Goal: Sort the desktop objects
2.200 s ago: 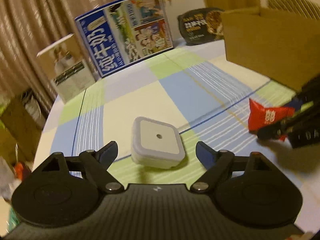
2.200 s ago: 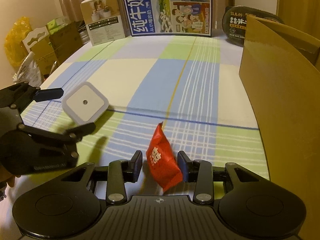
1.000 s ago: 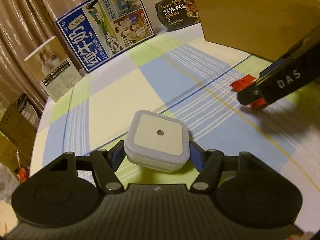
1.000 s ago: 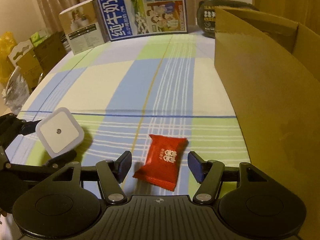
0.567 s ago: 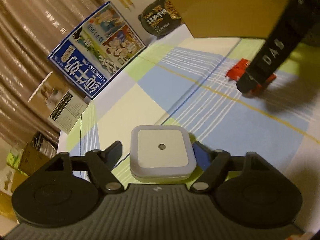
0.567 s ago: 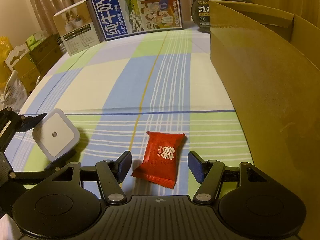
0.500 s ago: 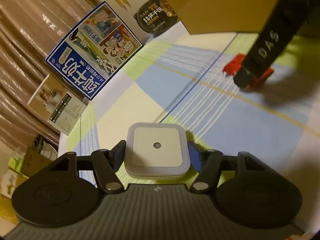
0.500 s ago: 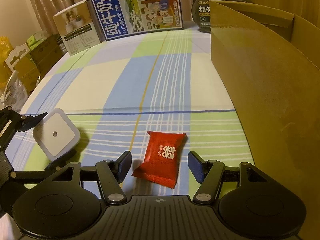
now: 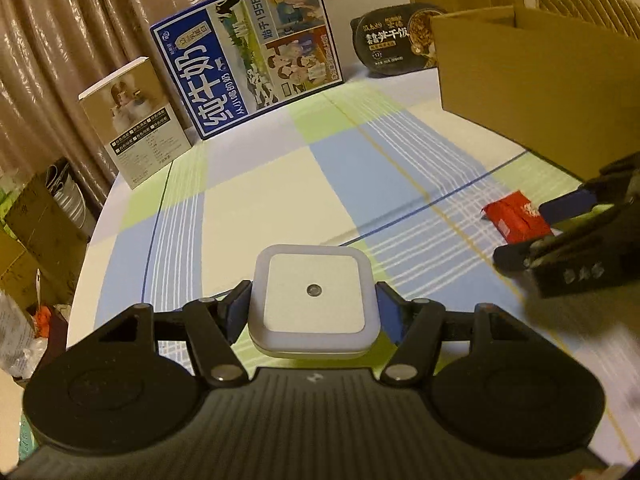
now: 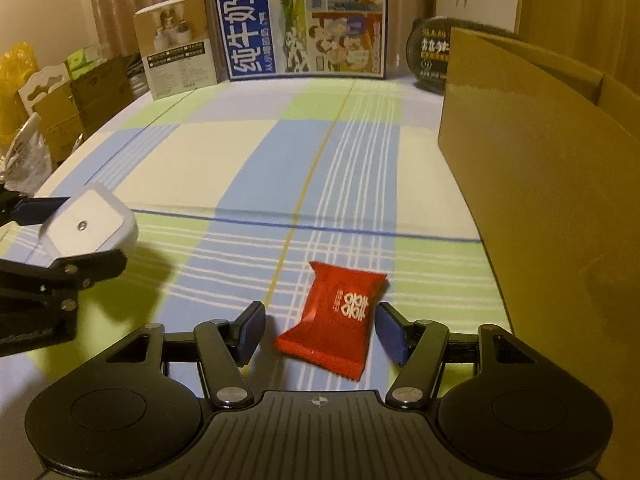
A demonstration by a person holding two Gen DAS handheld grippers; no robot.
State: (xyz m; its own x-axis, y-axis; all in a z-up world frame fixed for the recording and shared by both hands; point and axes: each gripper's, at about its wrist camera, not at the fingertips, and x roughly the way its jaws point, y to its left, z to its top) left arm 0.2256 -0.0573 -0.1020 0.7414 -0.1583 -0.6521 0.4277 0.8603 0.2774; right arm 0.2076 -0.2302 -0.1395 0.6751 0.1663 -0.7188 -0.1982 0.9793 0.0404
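you've got one white square gadget (image 9: 314, 300), one red snack packet (image 10: 340, 316), maybe three boxes (image 9: 536, 92).

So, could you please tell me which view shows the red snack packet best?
The right wrist view: the red snack packet lies close, printed face up, between the closing right gripper. The left wrist view shows it small at the right edge, partly hidden by that gripper.

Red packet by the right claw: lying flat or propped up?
Flat. The red packet lies on the tablecloth between the closing right claw; neither pad touches it.
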